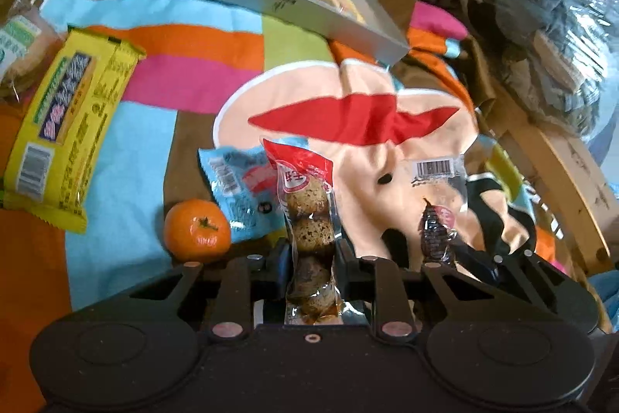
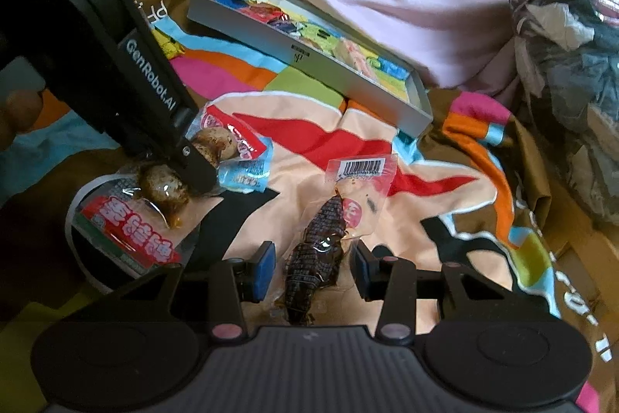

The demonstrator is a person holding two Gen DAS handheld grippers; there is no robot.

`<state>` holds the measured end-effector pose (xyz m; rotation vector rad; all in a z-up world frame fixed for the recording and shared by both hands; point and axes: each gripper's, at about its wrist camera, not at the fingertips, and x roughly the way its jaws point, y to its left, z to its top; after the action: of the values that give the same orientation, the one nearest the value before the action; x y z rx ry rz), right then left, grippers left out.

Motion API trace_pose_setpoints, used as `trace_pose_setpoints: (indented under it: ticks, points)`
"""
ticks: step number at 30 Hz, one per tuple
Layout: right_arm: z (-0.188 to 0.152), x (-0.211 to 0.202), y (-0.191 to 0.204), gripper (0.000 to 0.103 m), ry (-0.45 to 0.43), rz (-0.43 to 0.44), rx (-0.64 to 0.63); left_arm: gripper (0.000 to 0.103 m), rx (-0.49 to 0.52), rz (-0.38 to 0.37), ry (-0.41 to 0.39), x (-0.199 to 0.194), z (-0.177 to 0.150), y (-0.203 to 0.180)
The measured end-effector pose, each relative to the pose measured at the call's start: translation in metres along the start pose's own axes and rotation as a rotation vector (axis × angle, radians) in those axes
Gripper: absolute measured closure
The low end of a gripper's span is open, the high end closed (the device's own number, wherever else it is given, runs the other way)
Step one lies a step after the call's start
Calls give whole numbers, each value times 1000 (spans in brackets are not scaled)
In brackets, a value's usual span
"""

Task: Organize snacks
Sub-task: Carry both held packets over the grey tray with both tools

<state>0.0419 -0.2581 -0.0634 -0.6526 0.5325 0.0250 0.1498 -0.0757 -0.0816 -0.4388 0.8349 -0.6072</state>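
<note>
Left tongs (image 1: 311,254) are clamped on the slick egg pack (image 1: 309,219), right tongs (image 2: 311,269) sit apart around the dark snack pouch (image 2: 317,250), both near the grey tray (image 2: 309,64), so either could slip out mid-carry.

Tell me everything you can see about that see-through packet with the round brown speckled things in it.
The egg packet is a long, clear plastic pouch with a red printed top, holding a row of brown speckled eggs in brownish liquid. It looks glossy and soft. The left gripper is shut on its middle, holding it lengthwise over the colourful blanket. Behind it lie a blue packet and a mandarin.
</note>
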Motion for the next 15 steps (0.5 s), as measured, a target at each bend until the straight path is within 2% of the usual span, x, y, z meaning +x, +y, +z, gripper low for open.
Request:
trace_pose_setpoints:
  ticks: [8,15]
  points:
    - [15,3,-1,57,-64,-10,-43,78,-67,12,-98,-20,18,6]
    - [44,9,-11,57,-140,9,-42,78,-57,44,-200,-42,40,8]
